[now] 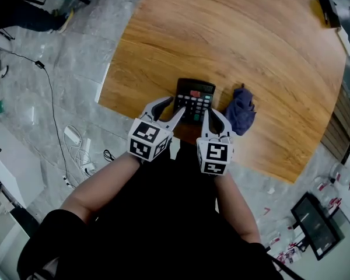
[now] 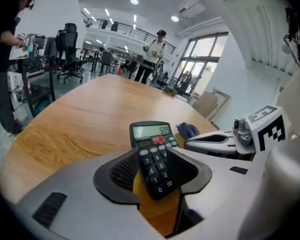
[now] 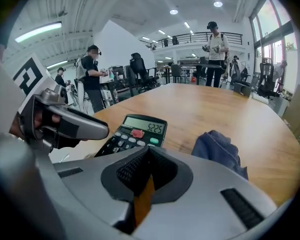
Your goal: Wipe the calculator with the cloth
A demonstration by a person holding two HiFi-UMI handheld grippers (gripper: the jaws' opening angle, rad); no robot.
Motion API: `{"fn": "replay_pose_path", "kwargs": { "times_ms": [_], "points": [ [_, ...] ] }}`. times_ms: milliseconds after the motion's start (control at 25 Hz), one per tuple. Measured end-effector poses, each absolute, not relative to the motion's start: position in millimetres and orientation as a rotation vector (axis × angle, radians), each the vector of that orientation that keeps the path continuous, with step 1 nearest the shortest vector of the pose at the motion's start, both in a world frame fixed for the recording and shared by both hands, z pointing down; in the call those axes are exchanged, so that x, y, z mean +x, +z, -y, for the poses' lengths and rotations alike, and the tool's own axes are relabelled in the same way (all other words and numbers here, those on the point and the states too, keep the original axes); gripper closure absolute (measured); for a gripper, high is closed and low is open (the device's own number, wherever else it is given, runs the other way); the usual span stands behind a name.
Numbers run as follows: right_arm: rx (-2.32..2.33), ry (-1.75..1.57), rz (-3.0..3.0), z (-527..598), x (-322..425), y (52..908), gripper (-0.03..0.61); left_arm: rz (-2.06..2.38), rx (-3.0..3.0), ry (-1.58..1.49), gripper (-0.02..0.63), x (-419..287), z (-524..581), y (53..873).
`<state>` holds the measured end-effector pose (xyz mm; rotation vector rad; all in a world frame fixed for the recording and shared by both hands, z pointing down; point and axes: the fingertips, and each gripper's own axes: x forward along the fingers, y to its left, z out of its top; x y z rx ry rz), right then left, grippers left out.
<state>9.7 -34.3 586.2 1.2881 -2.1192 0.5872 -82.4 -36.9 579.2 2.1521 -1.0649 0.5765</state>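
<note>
A black calculator (image 1: 193, 100) lies face up near the front edge of the wooden table (image 1: 233, 34), its display lit. A crumpled blue cloth (image 1: 240, 109) lies just to its right, apart from it. My left gripper (image 1: 173, 106) hovers over the calculator's near left end, open. In the left gripper view the calculator (image 2: 155, 154) shows between the spread jaws (image 2: 155, 173), and no pad presses on it. My right gripper (image 1: 210, 113) is shut and empty, at the calculator's near right corner. In the right gripper view the cloth (image 3: 217, 149) lies ahead to the right and the calculator (image 3: 135, 131) ahead to the left.
The table's front edge runs just under both grippers. A dark object (image 1: 329, 10) sits at the table's far right edge. Cables (image 1: 76, 150) lie on the grey floor to the left. Several people (image 3: 215, 49) and office chairs (image 2: 67, 51) stand beyond the table.
</note>
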Motion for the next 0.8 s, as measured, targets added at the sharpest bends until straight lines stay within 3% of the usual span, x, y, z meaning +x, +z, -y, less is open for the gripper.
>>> {"fn": "replay_pose_path", "kwargs": {
  "times_ms": [800],
  "points": [
    [1.372, 0.706, 2.015, 33, 20, 611, 0.563, 0.821, 2.047, 0.528, 0.42, -73, 22, 603]
  ]
}}
